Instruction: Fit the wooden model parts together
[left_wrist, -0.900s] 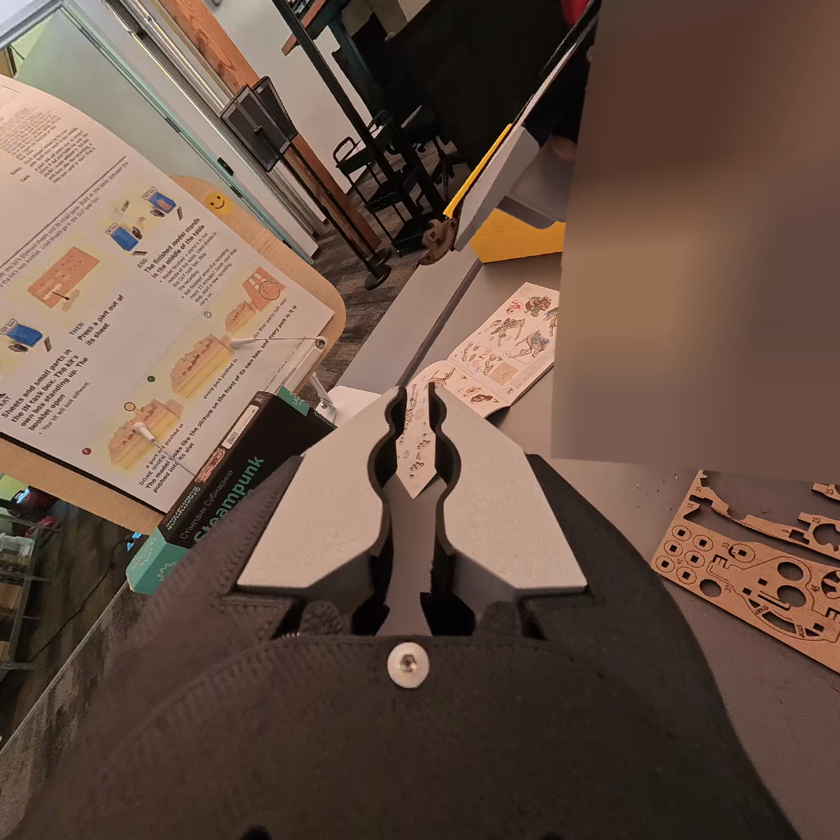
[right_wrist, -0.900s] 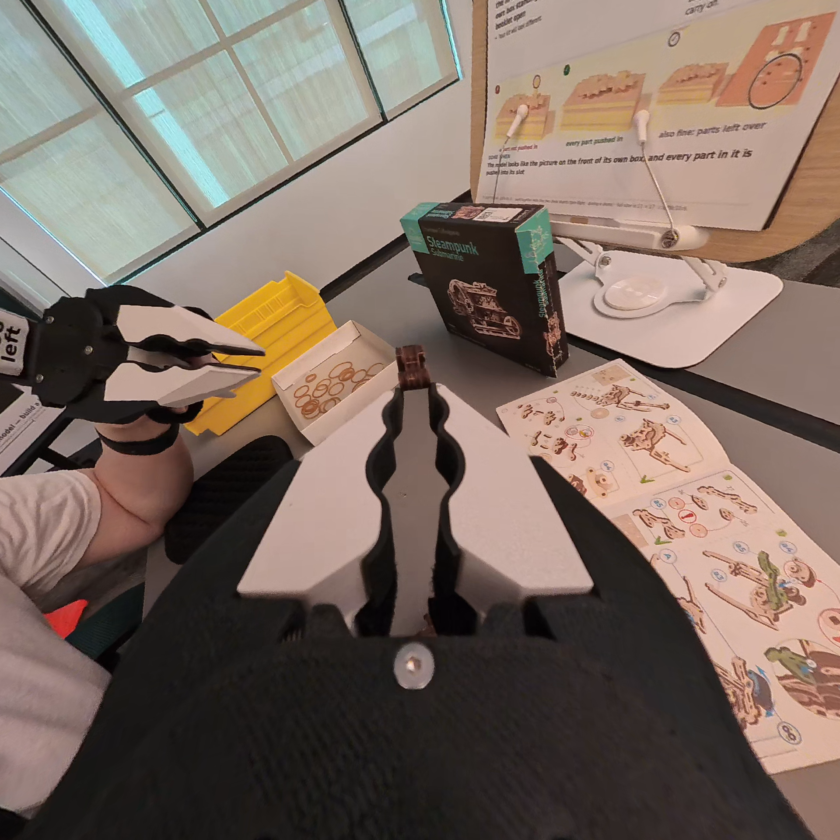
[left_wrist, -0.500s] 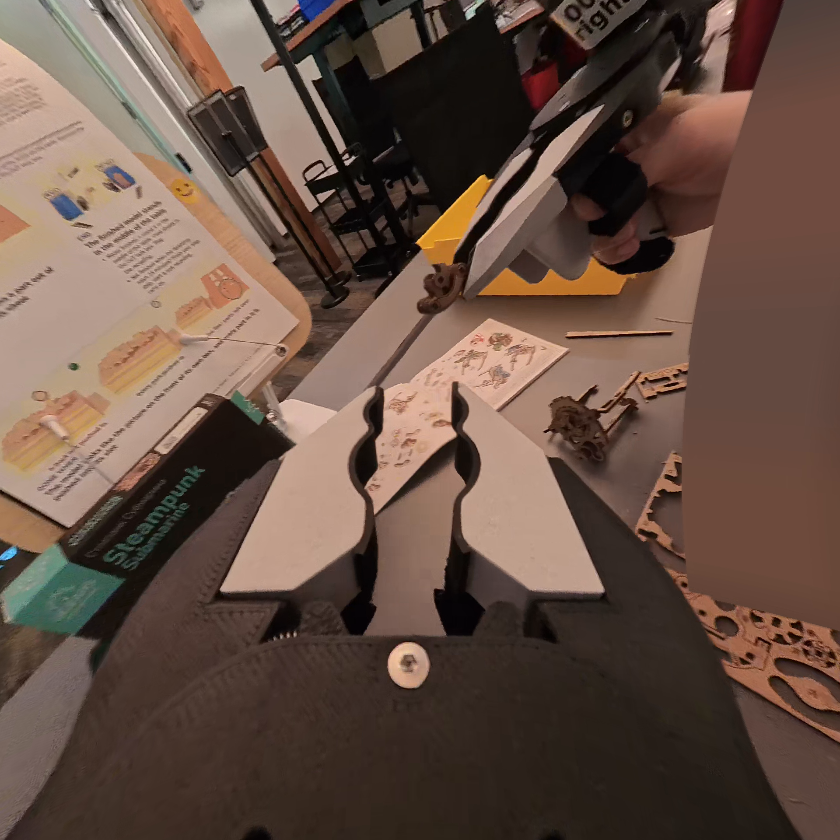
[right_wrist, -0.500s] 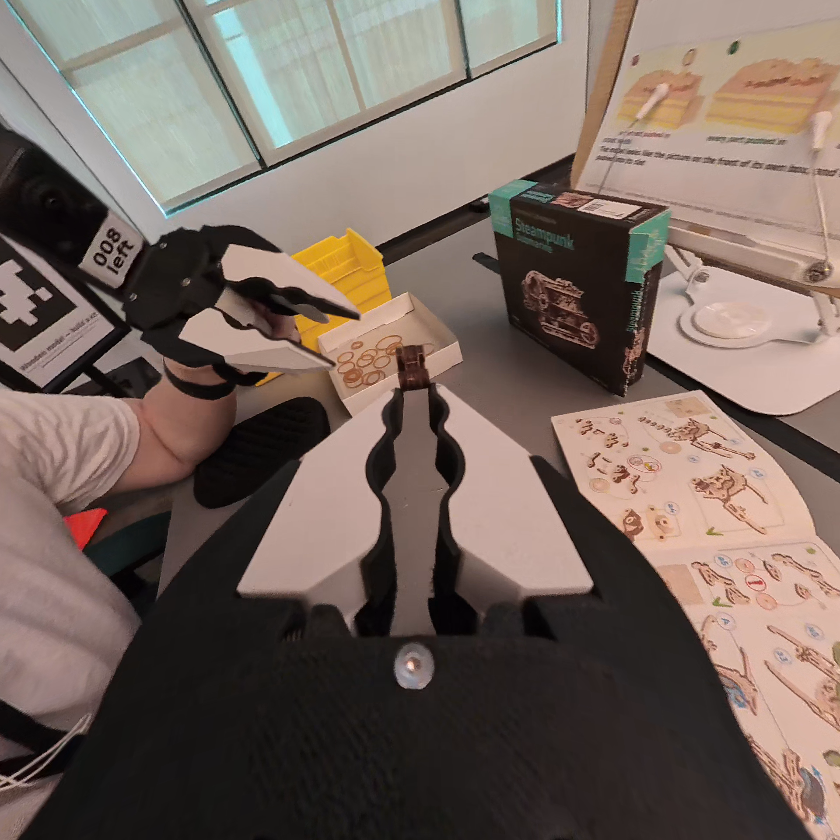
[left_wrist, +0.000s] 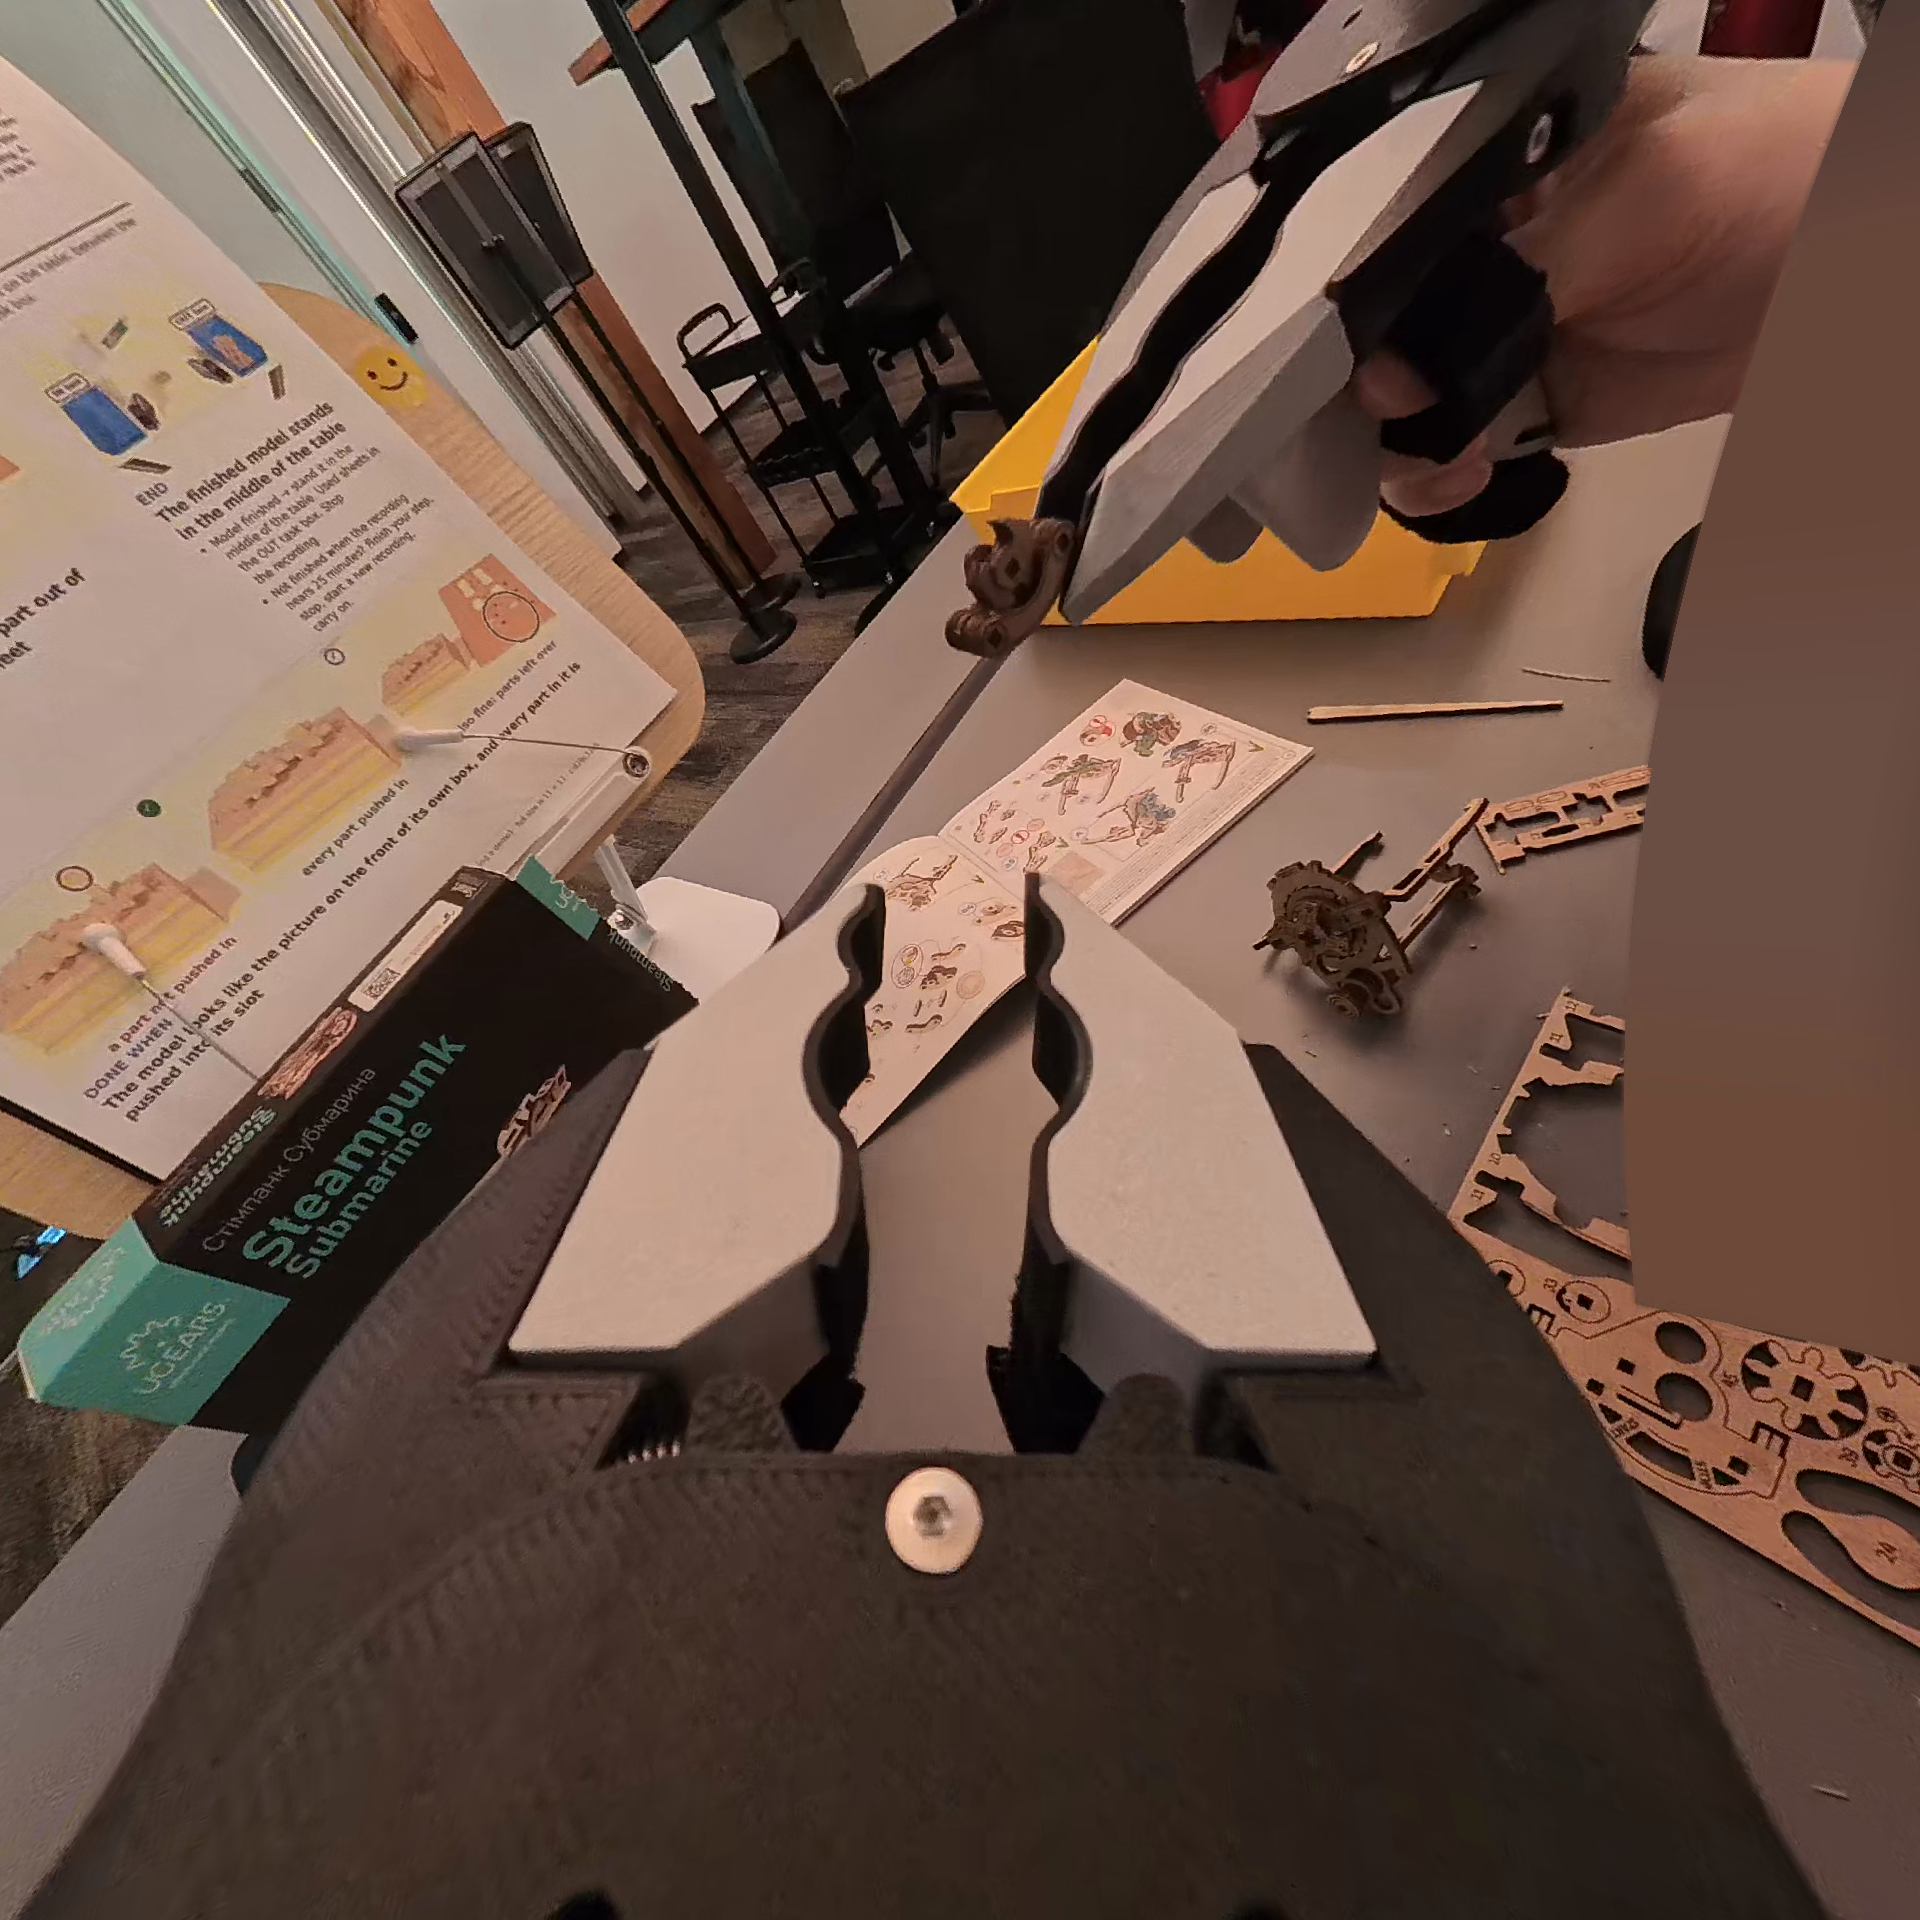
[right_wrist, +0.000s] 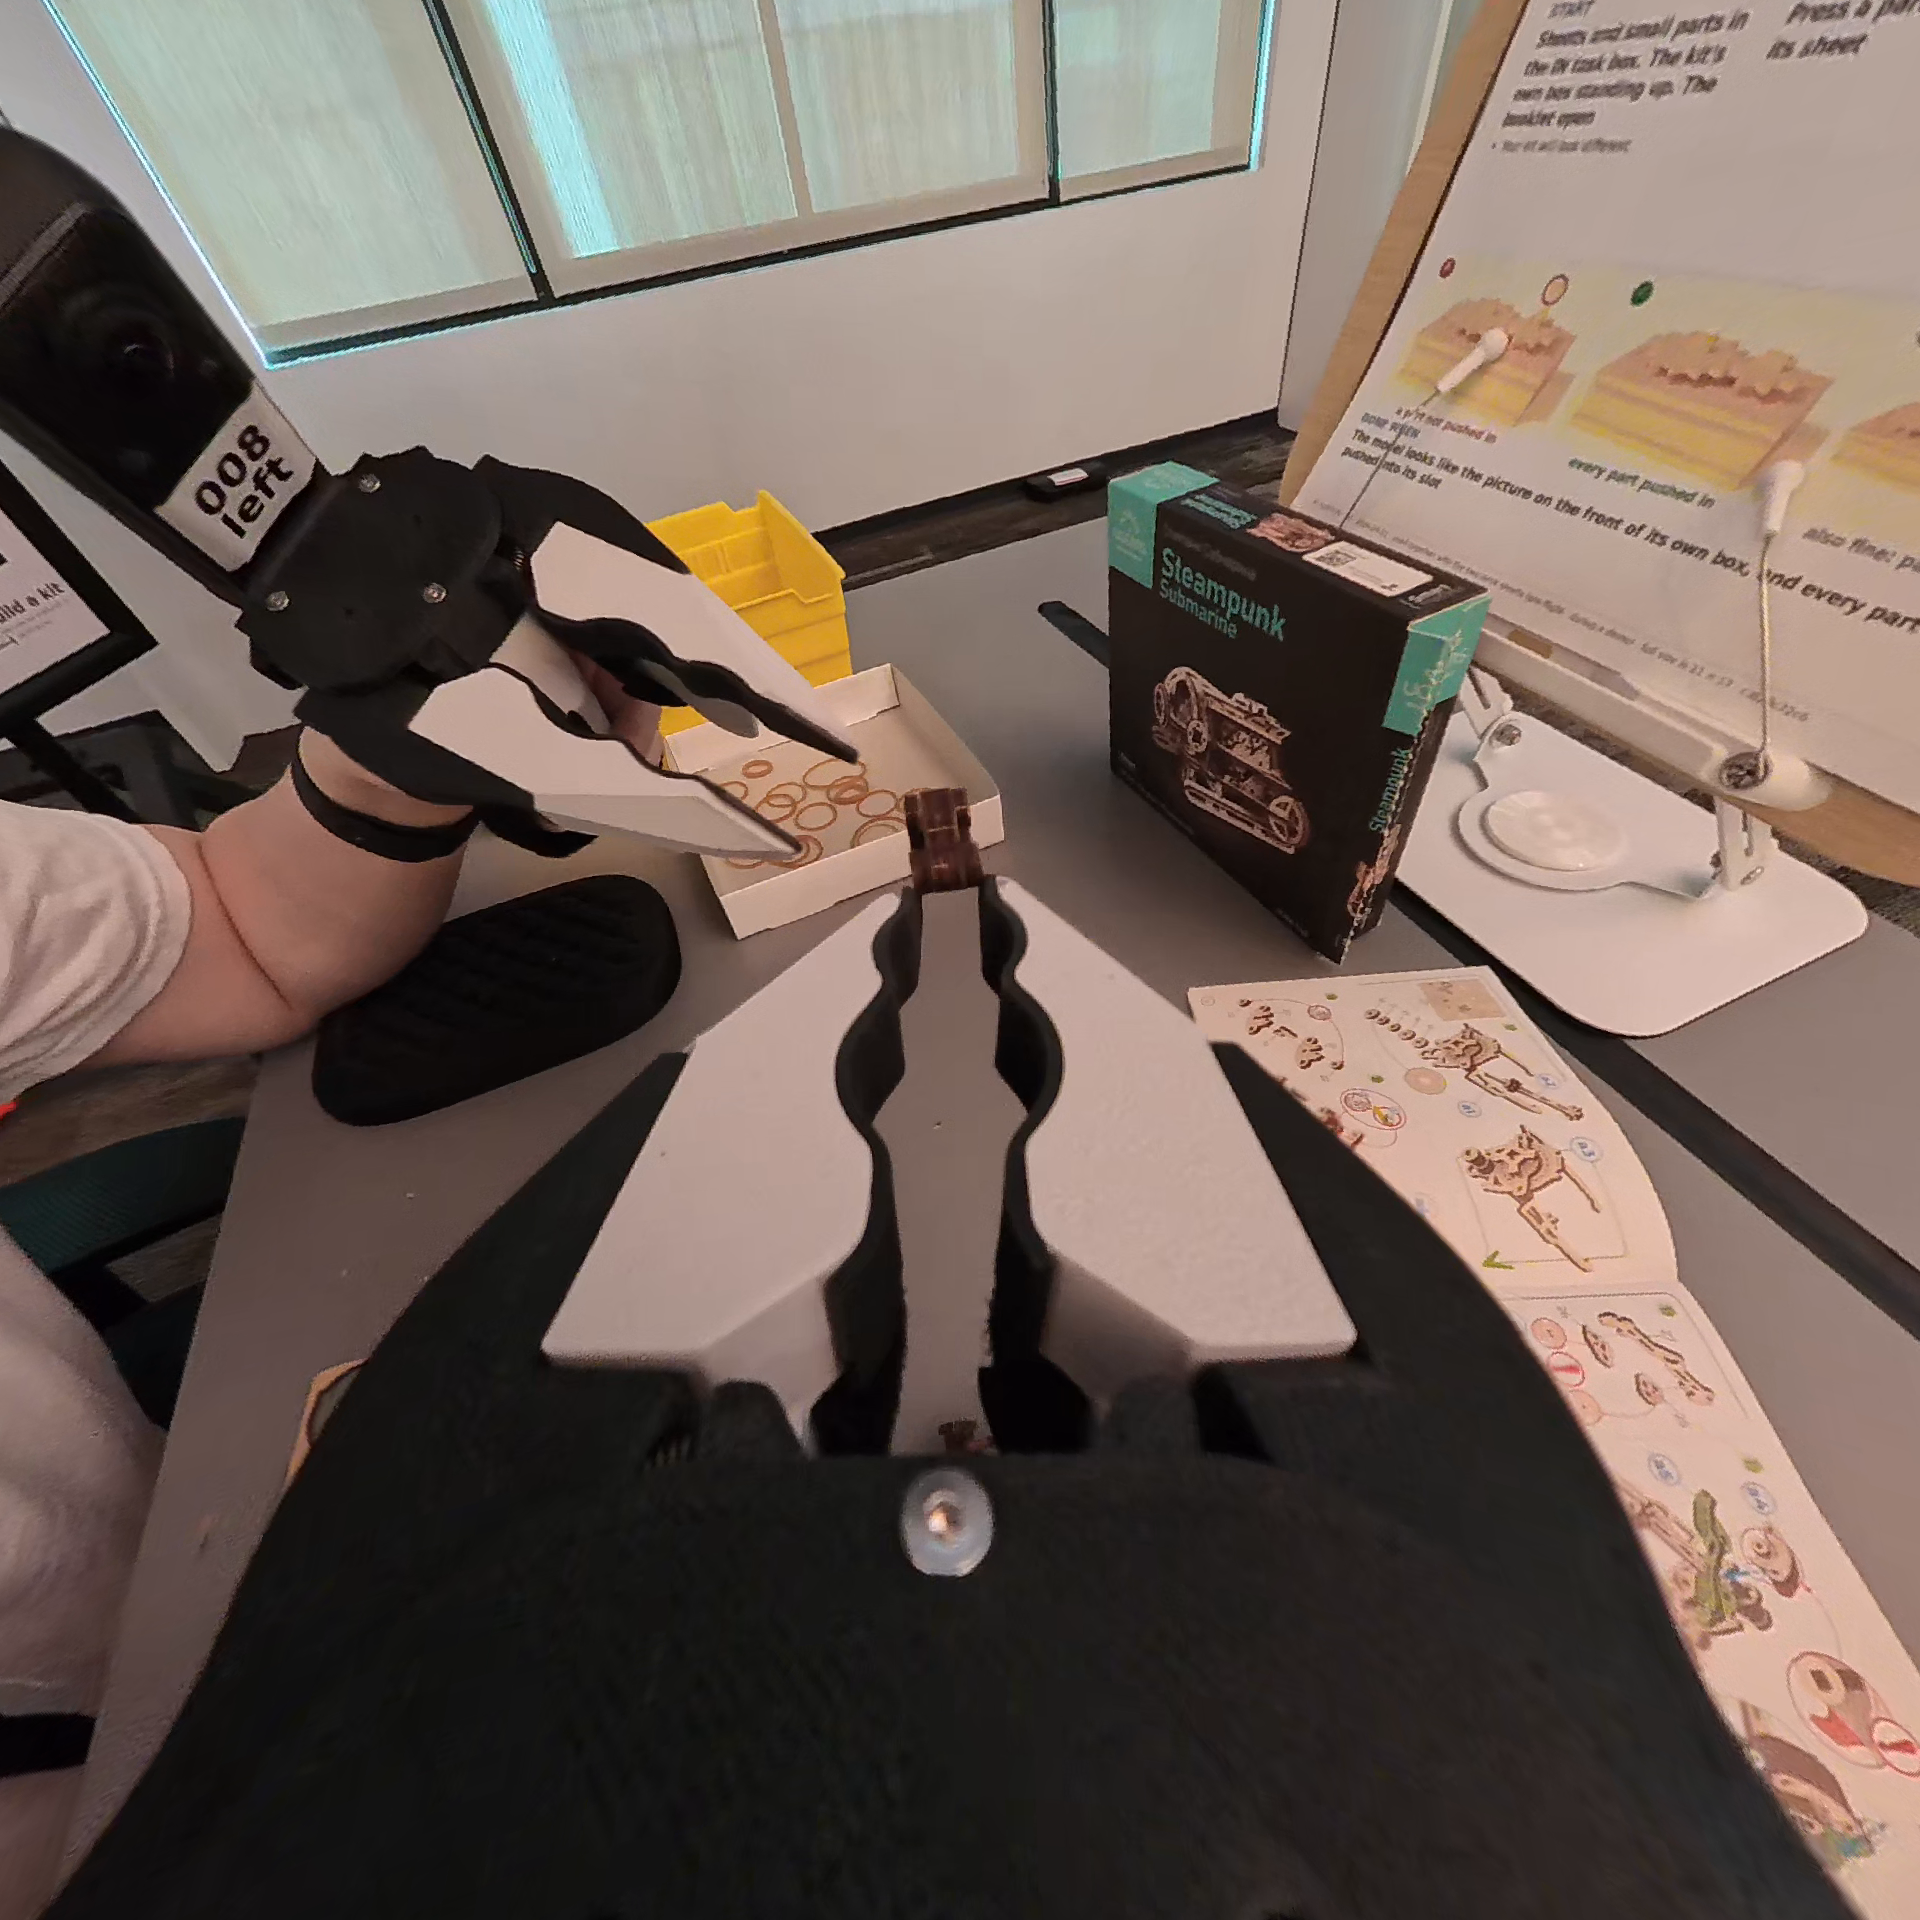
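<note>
My right gripper (right_wrist: 945, 888) is shut on a small dark wooden part (right_wrist: 940, 836) that sticks out past its tips. It is held in the air above the grey table. In the left wrist view the right gripper (left_wrist: 1060, 561) and the part (left_wrist: 1003, 587) hang at the upper right. My left gripper (left_wrist: 951, 904) is open and empty, and points at the booklet (left_wrist: 1101, 821). In the right wrist view the left gripper (right_wrist: 826, 800) is just left of the part, a short gap away. A partly built dark model (left_wrist: 1335, 935) stands on the table (left_wrist: 1247, 1091).
Cut-out wooden sheets (left_wrist: 1714, 1382) lie at the right, with a thin stick (left_wrist: 1434, 711) farther back. A white tray of rubber bands (right_wrist: 935, 748), a yellow bin (right_wrist: 769, 582), the kit box (right_wrist: 1278, 707), a black pad (right_wrist: 499, 987) and an instruction board on a white stand (right_wrist: 1621, 873) surround the work area. Left tips to right tips: about 7 centimeters.
My left gripper has opened from nearly shut and swung down toward the table. The two grippers have come closer together; the right one has kept its grip on the part.
</note>
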